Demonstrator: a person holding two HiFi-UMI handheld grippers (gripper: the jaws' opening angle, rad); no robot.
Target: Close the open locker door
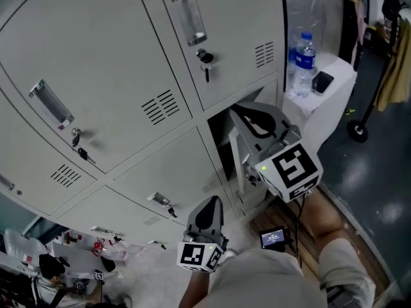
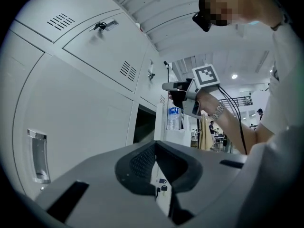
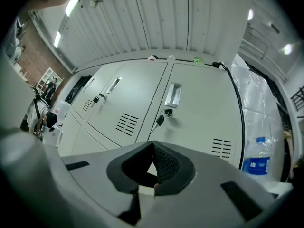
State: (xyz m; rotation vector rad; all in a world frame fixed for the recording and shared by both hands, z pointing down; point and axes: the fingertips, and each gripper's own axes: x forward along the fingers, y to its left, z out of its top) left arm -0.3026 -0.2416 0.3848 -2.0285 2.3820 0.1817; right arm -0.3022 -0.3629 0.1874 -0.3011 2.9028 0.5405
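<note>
Pale-grey locker door [image 1: 237, 165] edge sits pinched between fingers of the right gripper [image 3: 152, 148]; left gripper [image 2: 153, 146] fingers pressed together, empty.

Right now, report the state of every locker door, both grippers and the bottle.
Open locker door: open, swung outward.
Other locker doors: shut, keys in the locks.
Right gripper: jaws closed, apparently on the open door's edge.
Left gripper: jaws closed, nothing held.
Water bottle: upright.
</note>
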